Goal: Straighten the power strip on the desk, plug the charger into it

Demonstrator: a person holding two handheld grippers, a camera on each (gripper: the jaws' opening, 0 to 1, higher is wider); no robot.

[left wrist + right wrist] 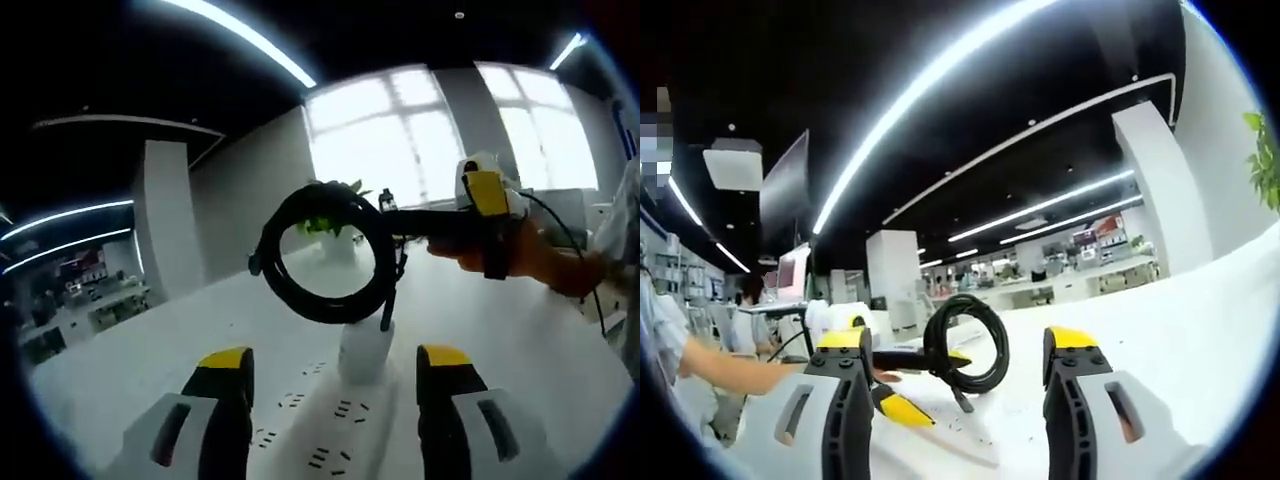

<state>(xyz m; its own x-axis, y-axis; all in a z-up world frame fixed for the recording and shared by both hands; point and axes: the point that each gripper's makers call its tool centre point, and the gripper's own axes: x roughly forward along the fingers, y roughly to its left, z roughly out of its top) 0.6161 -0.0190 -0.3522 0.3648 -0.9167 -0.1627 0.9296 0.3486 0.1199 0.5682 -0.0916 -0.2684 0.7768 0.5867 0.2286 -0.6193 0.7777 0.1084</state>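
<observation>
A white power strip lay flat on the white table, running between the left tongs, whose yellow-tipped jaws stood apart and held nothing. A white charger stood upright on the strip, apparently seated in a socket. Just above it hung its black cable coil, looped in a ring and carried at the tip of the right tongs, which reached in from the right in a person's hand; whether those jaws pinched the cable could not be told there. In the right gripper view, the right tongs showed jaws apart, with the cable coil between them and a green plant at the far right edge.
</observation>
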